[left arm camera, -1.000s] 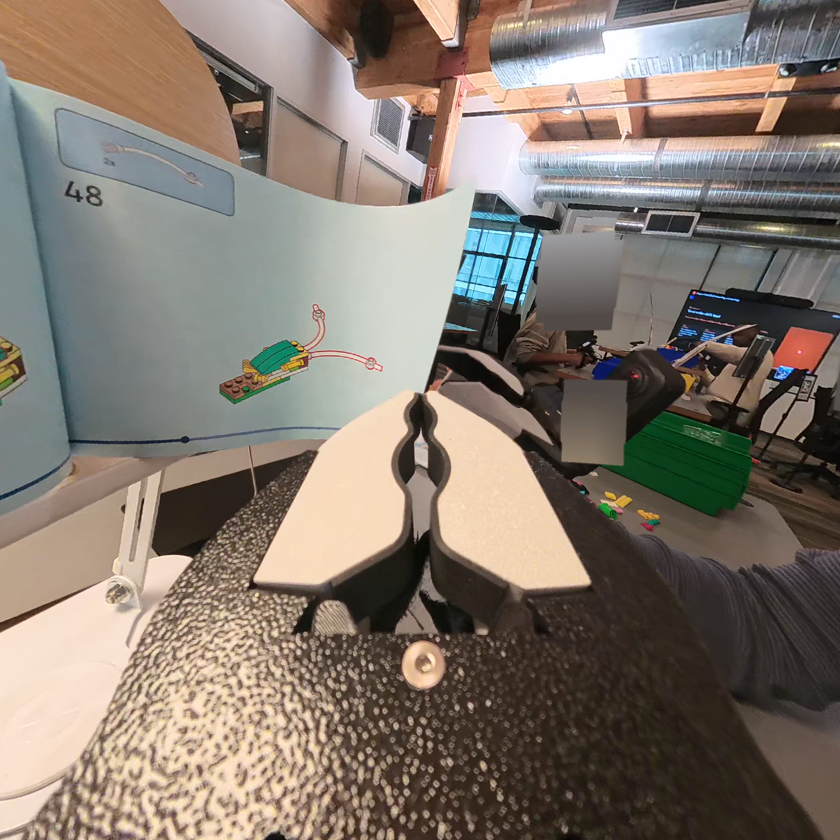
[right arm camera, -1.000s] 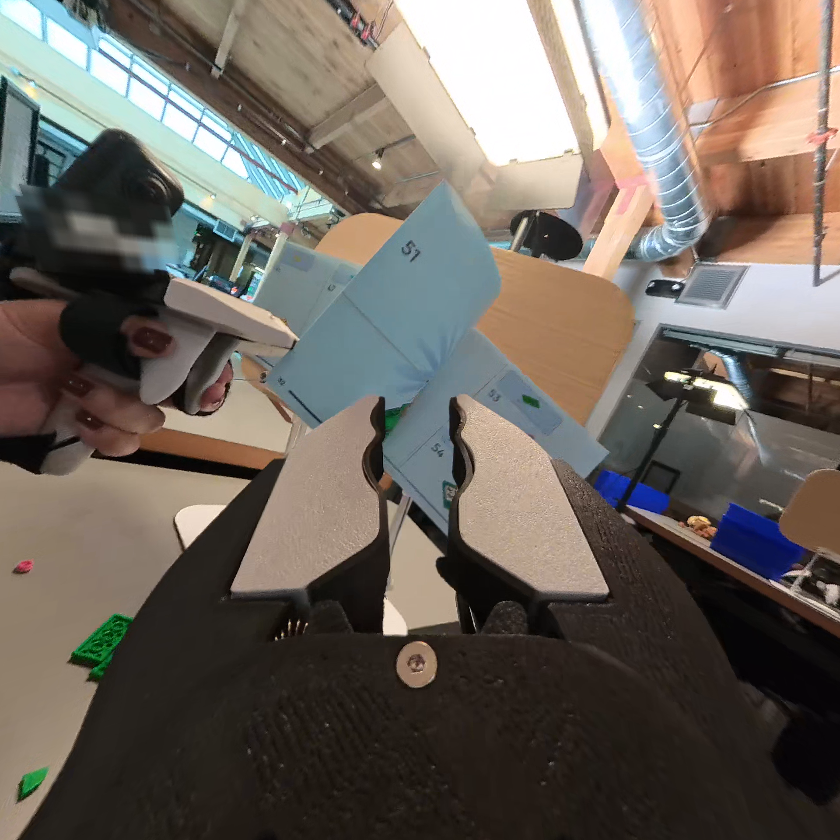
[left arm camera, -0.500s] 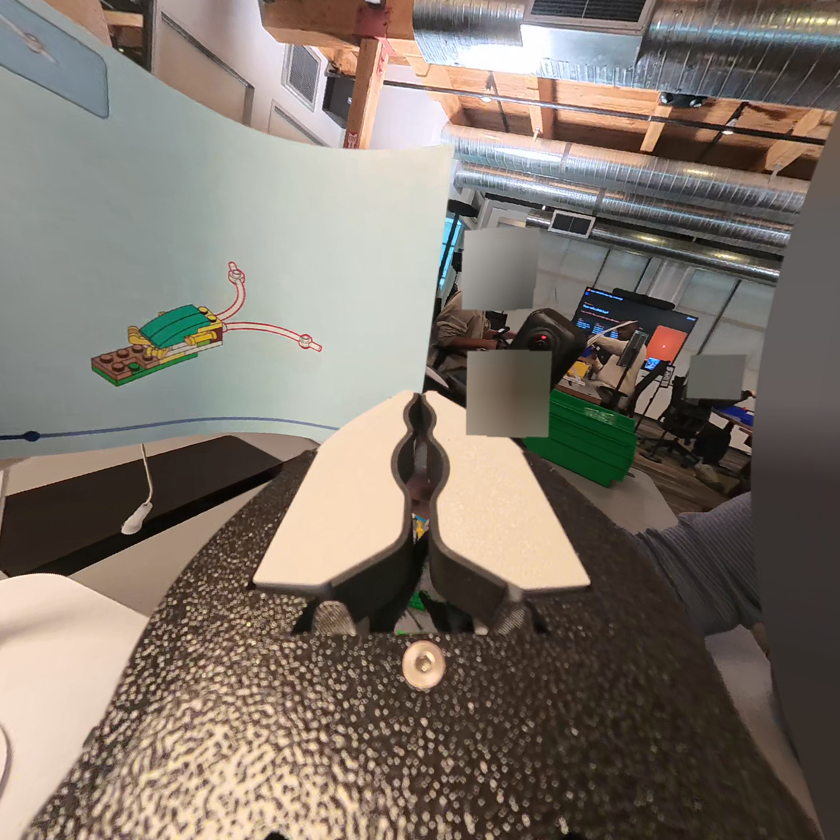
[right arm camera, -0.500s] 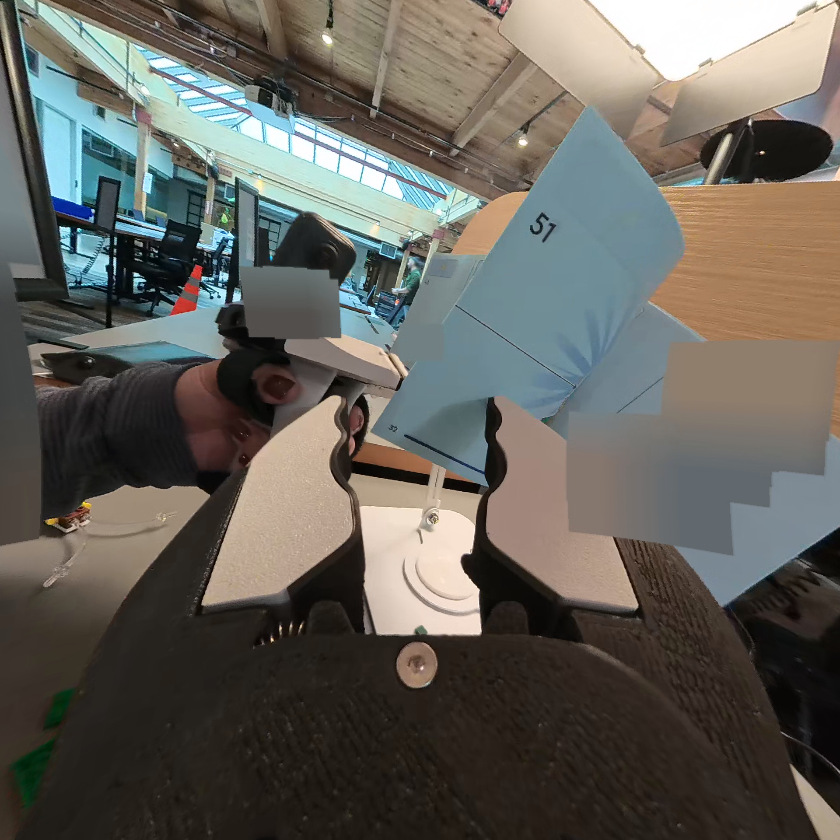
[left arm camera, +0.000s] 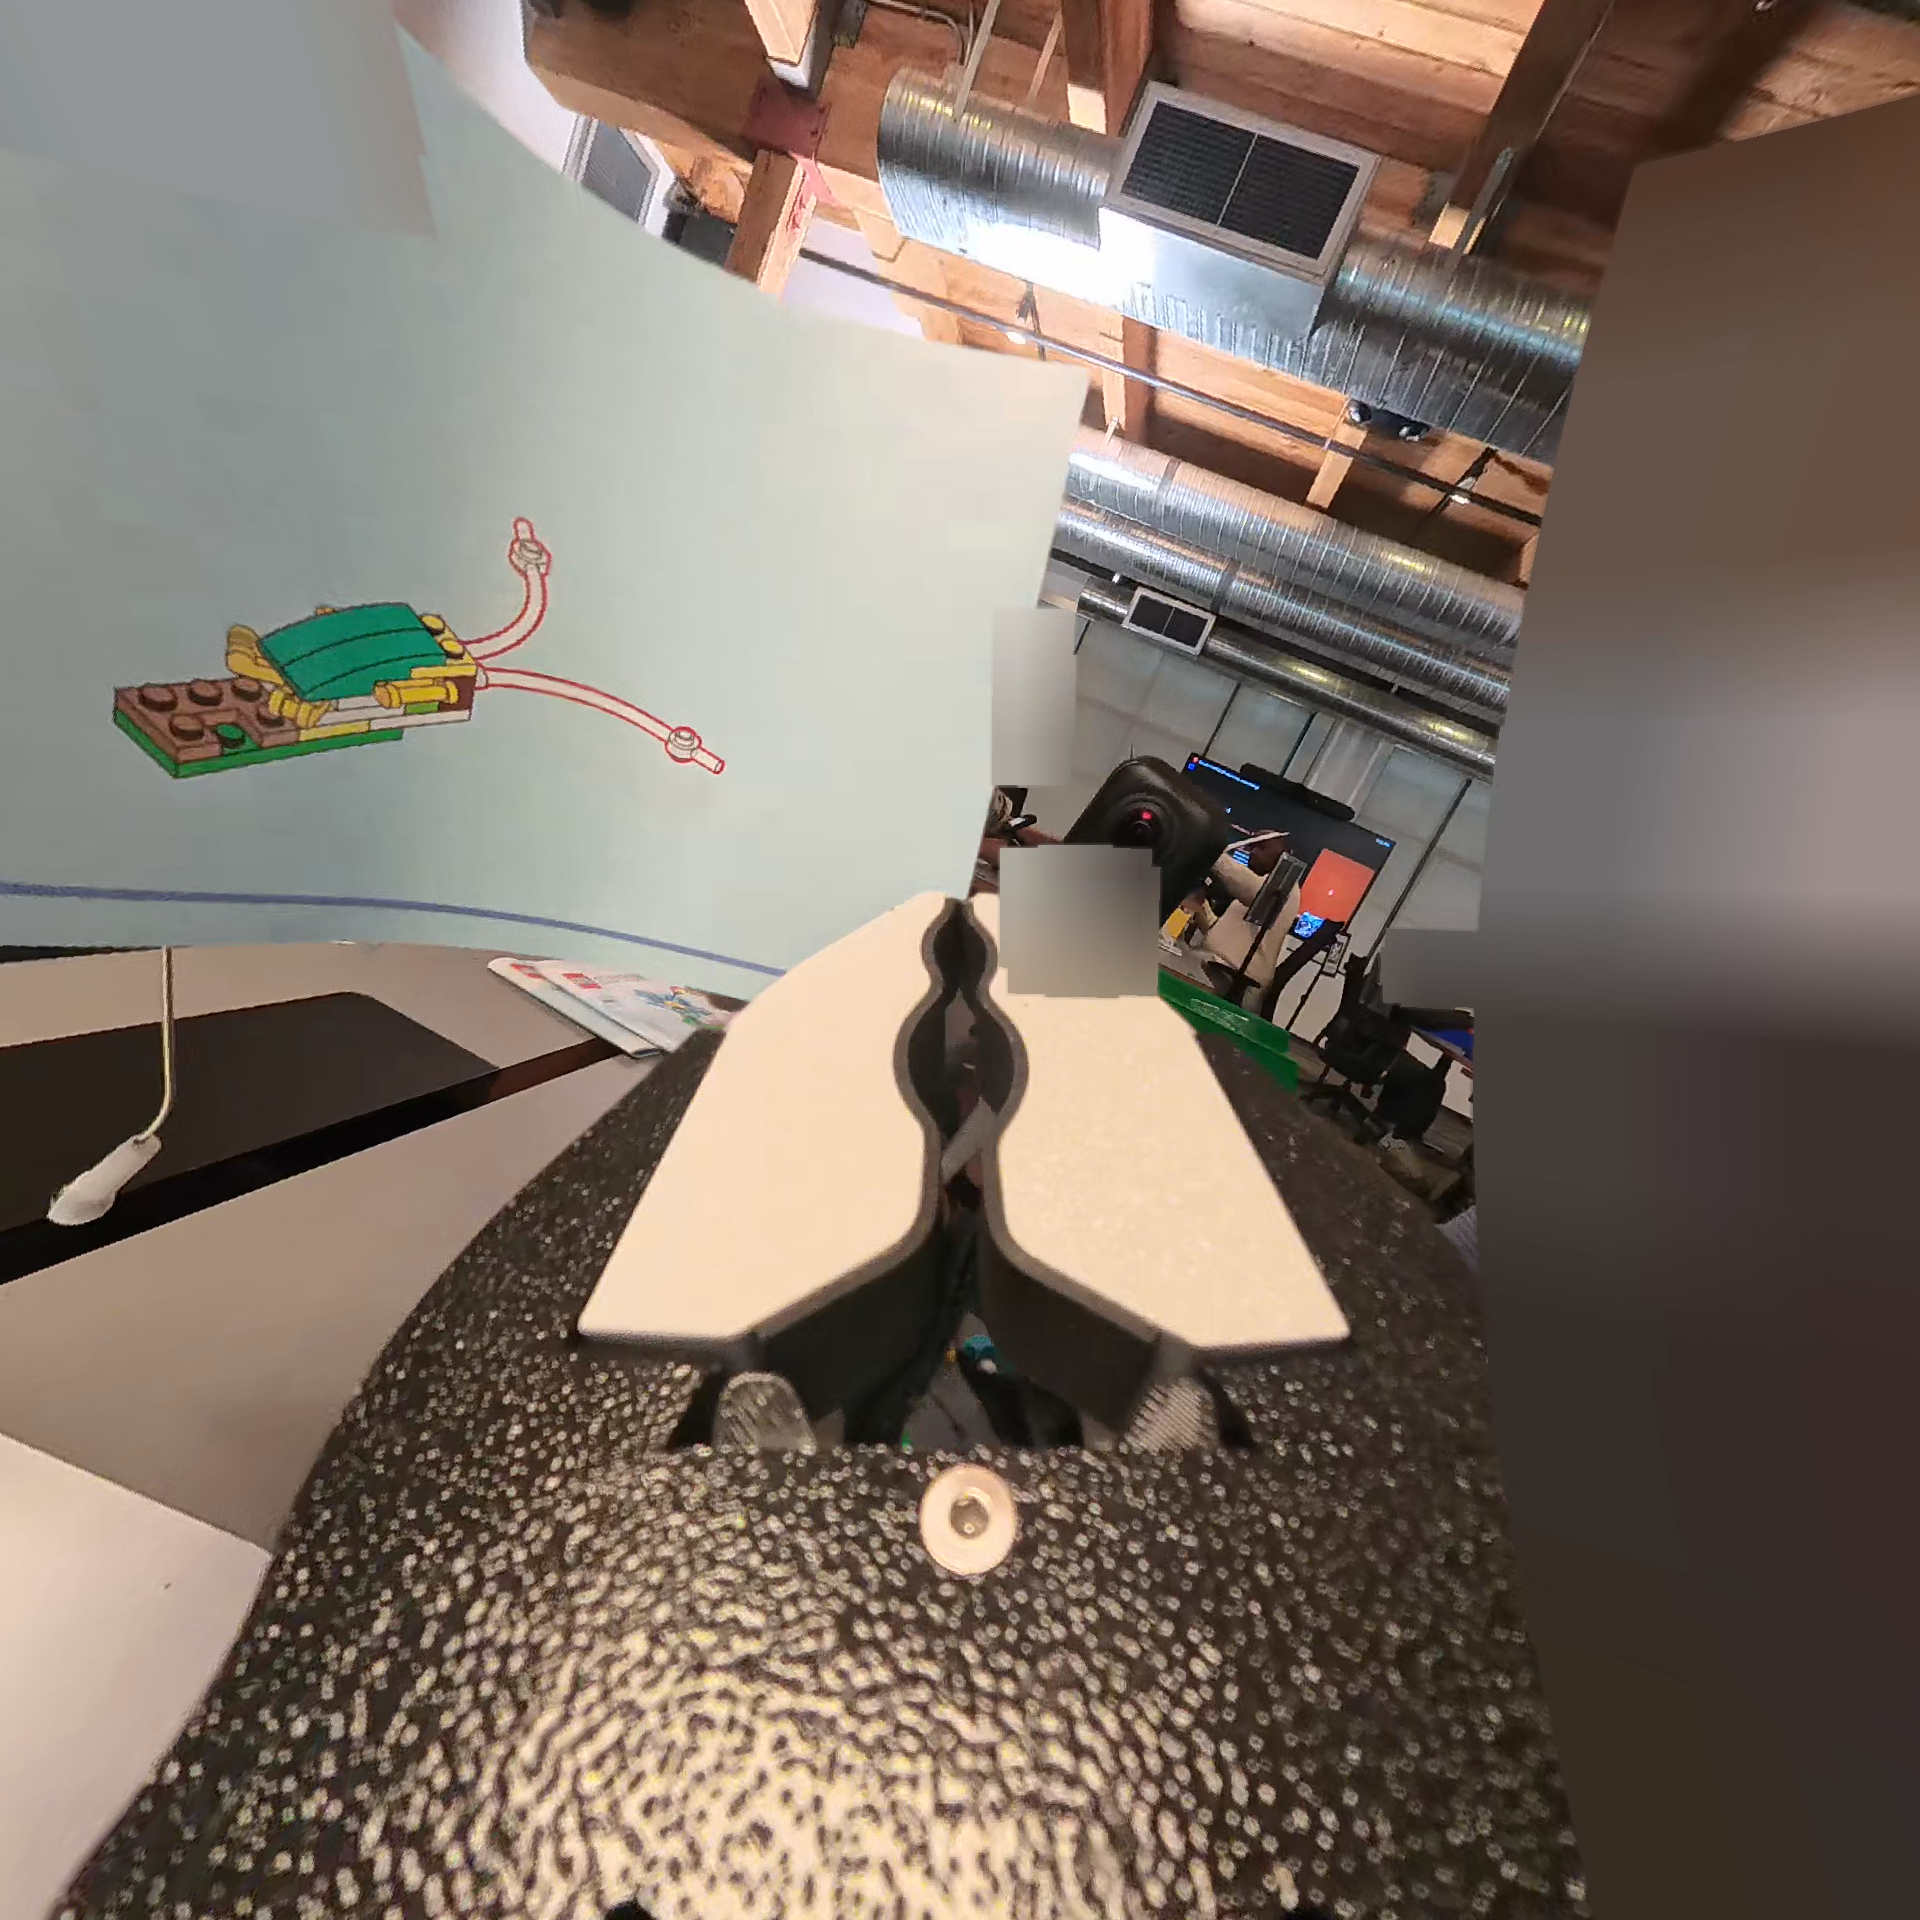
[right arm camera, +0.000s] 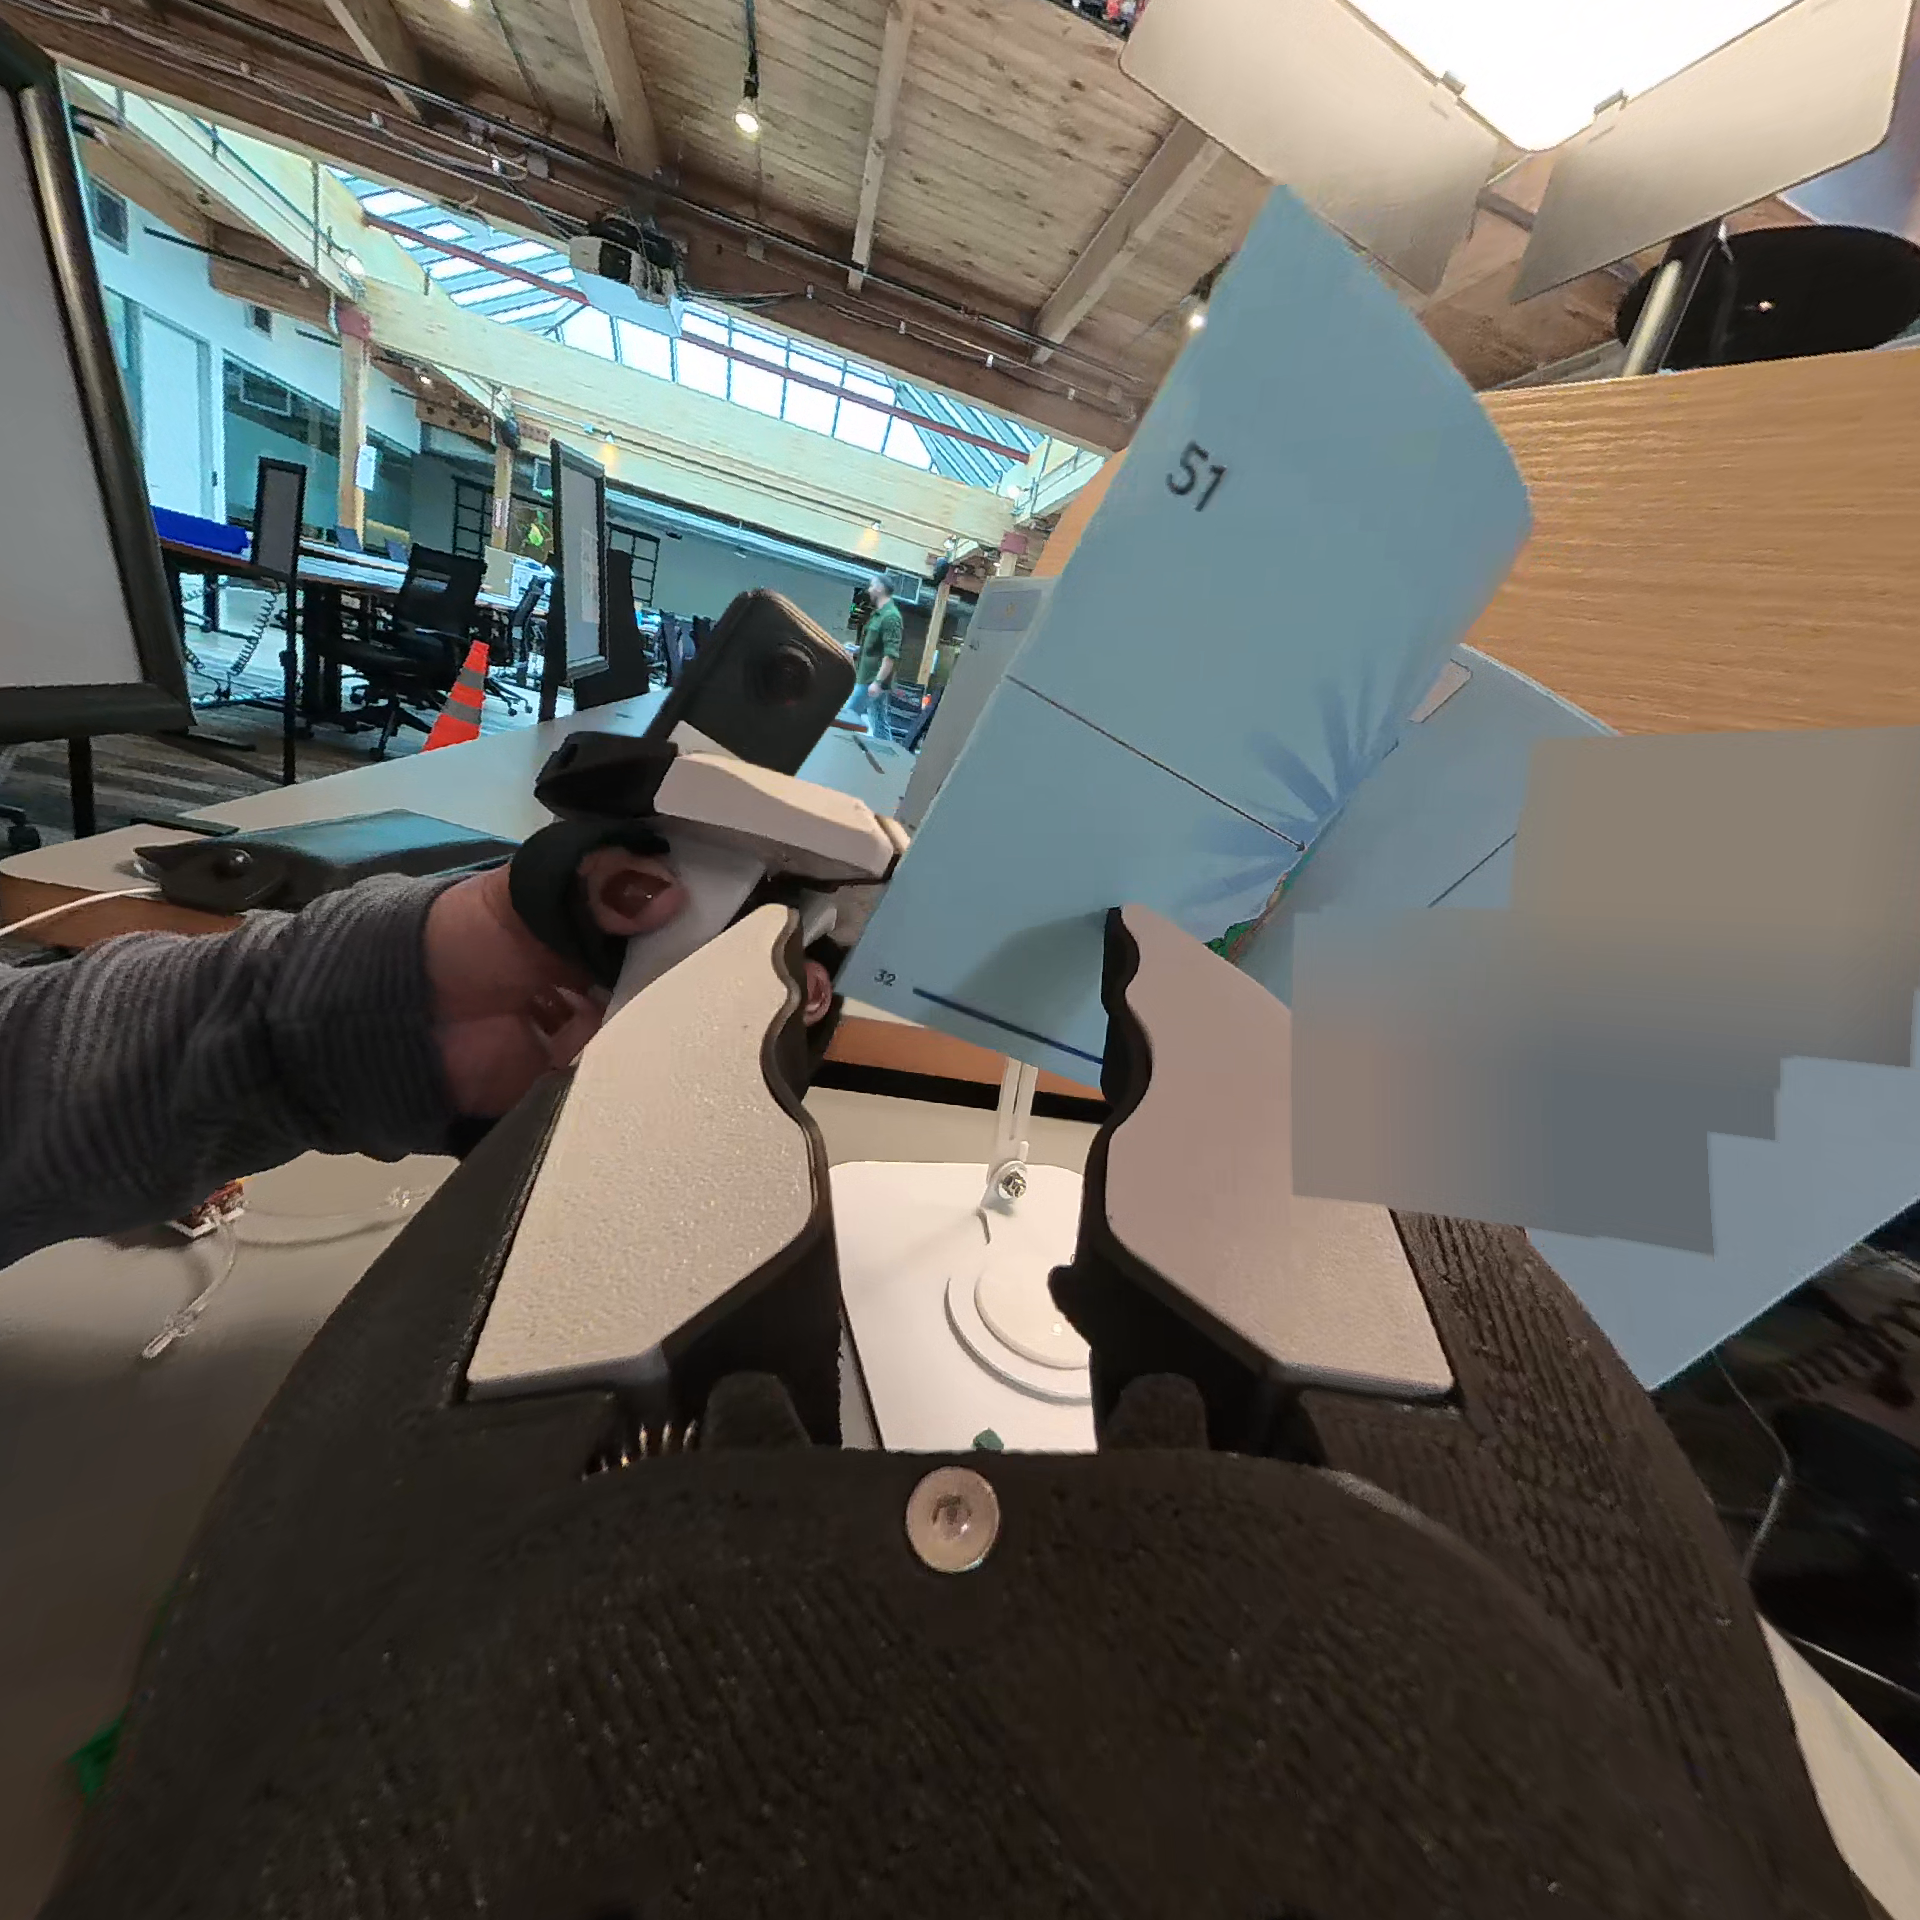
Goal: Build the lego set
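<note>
The light-blue instruction booklet (right arm camera: 1226, 665) stands on a white stand (right arm camera: 914, 1226). One of its pages (left arm camera: 582, 540), showing a small brown and green build, curves in front of my left gripper (left arm camera: 961, 906). The left gripper is shut on that page's lower right edge. It also shows in the right wrist view (right arm camera: 779, 821), held by a hand at the page's left edge. My right gripper (right arm camera: 951, 935) is open and empty, pointing at the stand just below the booklet. A small Lego build (right arm camera: 208, 1216) with clear tubes (right arm camera: 197, 1320) lies on the table at far left.
A black pad (left arm camera: 239, 1081) with a white cable (left arm camera: 104, 1184) and more leaflets (left arm camera: 613, 987) lie behind the page. Green pieces (right arm camera: 99, 1756) lie at the near left. A wooden panel (right arm camera: 1714, 540) stands behind the booklet. People sit at desks farther off. My left and right fingertips are right by each other.
My left gripper has stayed shut on the page and carried it over, so the drawing has shifted in view. My right gripper has opened wider and tipped down toward the stand.
</note>
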Tool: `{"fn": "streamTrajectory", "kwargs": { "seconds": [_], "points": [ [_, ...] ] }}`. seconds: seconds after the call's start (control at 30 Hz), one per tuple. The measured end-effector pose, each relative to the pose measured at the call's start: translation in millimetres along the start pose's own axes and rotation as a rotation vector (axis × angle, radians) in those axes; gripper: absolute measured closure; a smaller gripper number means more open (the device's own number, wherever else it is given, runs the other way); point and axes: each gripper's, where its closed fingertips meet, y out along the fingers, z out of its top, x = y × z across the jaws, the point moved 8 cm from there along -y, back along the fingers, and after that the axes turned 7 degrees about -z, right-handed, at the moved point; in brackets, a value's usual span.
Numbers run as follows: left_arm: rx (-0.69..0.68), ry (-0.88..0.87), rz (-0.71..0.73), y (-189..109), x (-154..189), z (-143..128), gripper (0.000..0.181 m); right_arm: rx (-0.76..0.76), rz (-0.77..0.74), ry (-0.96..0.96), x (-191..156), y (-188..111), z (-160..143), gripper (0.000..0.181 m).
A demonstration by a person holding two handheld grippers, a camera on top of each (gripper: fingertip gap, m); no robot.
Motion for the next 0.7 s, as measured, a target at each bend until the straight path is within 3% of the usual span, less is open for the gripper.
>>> {"fn": "streamTrajectory", "kwargs": {
  "seconds": [0.2, 0.53, 0.7],
  "points": [
    [-0.016, 0.01, 0.017, 4.1, -1.5, -3.0, 0.181, 0.005, -0.003, 0.01, 3.9, -4.1, -0.2, 0.146],
    [-0.047, 0.107, 0.102, 3.9, 0.6, 0.2, 0.181, 0.007, -0.01, 0.024, 10.6, -10.1, 0.2, 0.147],
    [-0.036, 0.319, 0.256, 6.2, 6.8, 5.4, 0.181, 0.002, -0.009, -0.006, 8.2, -8.9, 0.0, 0.146]
  ]
}}
